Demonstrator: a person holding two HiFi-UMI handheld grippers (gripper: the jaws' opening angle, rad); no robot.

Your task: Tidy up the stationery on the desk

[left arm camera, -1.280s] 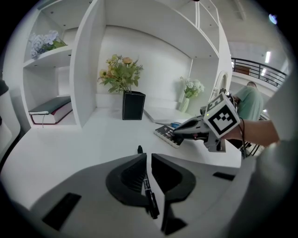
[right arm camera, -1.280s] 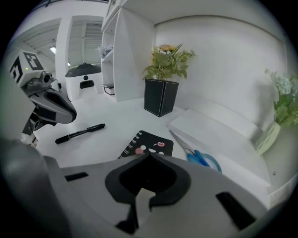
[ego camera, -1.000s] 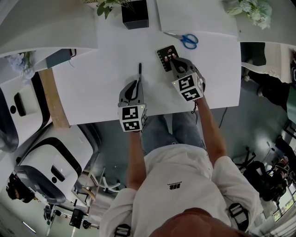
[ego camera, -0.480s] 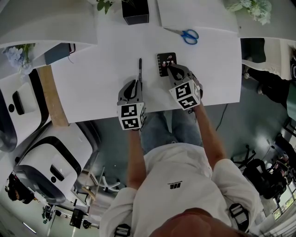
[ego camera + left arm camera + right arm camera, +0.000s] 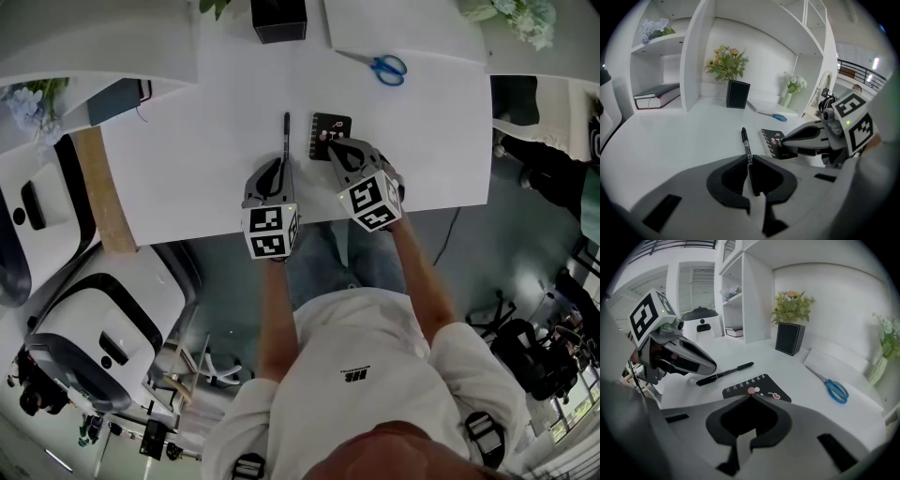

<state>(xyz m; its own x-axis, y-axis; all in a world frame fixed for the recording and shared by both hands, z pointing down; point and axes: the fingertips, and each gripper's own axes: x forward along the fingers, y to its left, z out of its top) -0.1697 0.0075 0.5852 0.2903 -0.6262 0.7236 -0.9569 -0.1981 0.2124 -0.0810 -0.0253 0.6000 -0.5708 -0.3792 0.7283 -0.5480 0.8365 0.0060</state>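
A black pen (image 5: 285, 139) lies on the white desk (image 5: 187, 141), pointing away from me. My left gripper (image 5: 277, 171) is shut on the pen's near end, and the pen (image 5: 746, 145) runs out from between the jaws of the left gripper (image 5: 751, 163). To its right lies a small black spiral notebook (image 5: 327, 134) with a few small stickers on its cover. My right gripper (image 5: 336, 150) is shut on the notebook's near edge; its jaw tips meet on the notebook (image 5: 761, 386). Blue-handled scissors (image 5: 384, 66) lie farther back on the right.
A black box planter (image 5: 278, 19) with flowers stands at the back of the desk. White paper (image 5: 394, 28) lies under the scissors' tips. Books (image 5: 656, 93) rest on a shelf to the left. The desk's front edge (image 5: 309, 225) runs just behind both grippers.
The right gripper has pulled the notebook left and toward me, straightening it beside the pen. The left gripper has stayed shut on the pen in much the same place.
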